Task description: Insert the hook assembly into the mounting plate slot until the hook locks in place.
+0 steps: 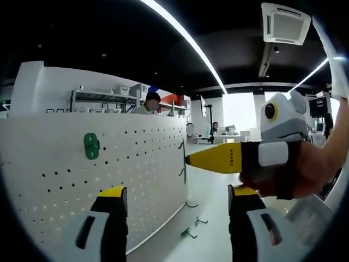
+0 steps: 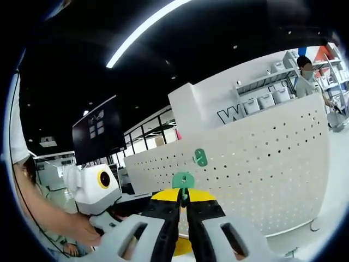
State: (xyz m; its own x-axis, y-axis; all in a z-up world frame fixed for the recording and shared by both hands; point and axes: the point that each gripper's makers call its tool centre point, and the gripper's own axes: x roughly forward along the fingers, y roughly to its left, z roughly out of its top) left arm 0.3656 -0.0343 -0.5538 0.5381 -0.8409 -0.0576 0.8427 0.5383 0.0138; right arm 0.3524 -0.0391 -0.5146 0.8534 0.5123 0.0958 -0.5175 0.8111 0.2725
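Both views face the white pegboard (image 1: 82, 169) up close, seemingly from opposite sides, sharing its green hook (image 1: 91, 146)

Left gripper (image 1: 175, 204): jaws spread wide, nothing between them. Right gripper (image 2: 184, 208): jaws closed tight on a green hook (image 2: 183, 180), held up; person's hand (image 1: 297, 169) wraps its body.

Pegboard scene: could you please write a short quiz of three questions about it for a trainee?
1. True or false: the left tongs are shut on a hook.
2. What colour is the piece that the right tongs hold? A red, B green, C blue.
3. Fill in: a second green piece sits on the white ____.

Key: 1 false, they are open and empty. 2 B. 3 pegboard.
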